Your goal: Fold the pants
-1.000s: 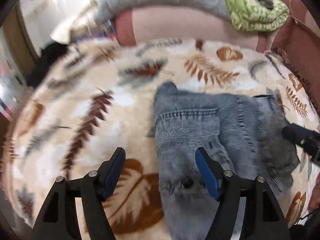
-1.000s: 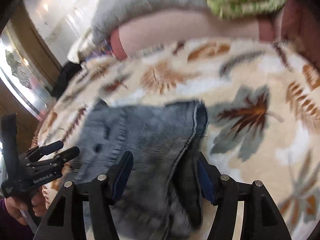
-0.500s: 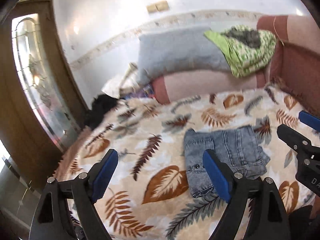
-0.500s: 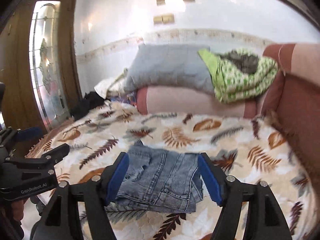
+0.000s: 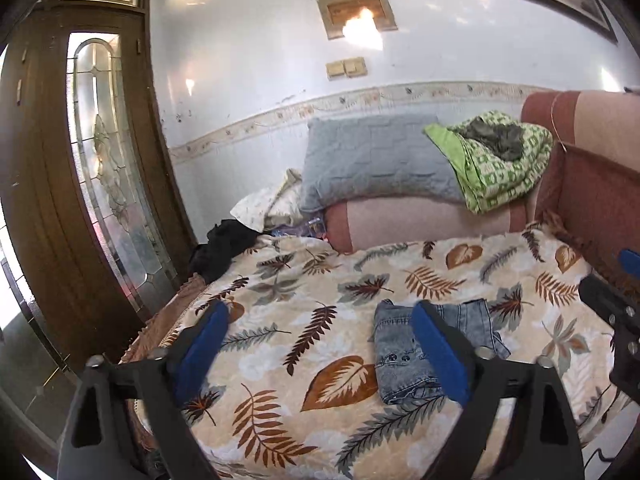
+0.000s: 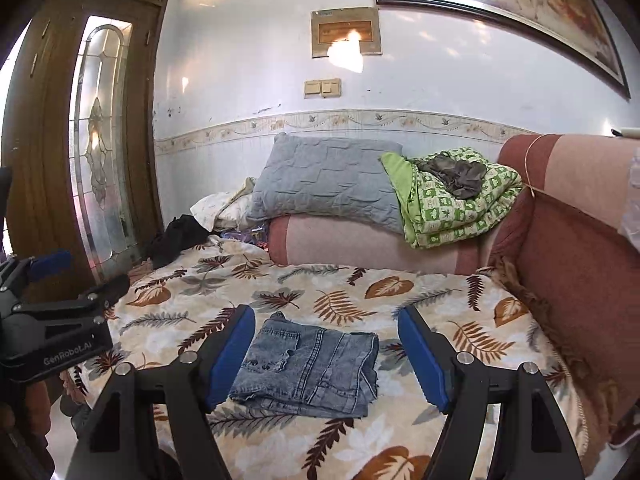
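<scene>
One pair of denim pants (image 6: 308,368) lies folded into a compact stack on the leaf-print blanket (image 6: 400,312) that covers the bed, touched by neither gripper. Two grippers are raised above it: the left gripper (image 5: 320,354) and the right gripper (image 6: 326,356), each with its two blue-padded fingers spread wide, still opening, and nothing between them. At the head of the bed sit one grey pillow (image 6: 328,180) and one green checked quilt (image 6: 452,204). Only the right wrist view shows the framed picture (image 6: 500,4) broadly; the left wrist view has the pants partly hidden behind a finger (image 5: 440,356).
</scene>
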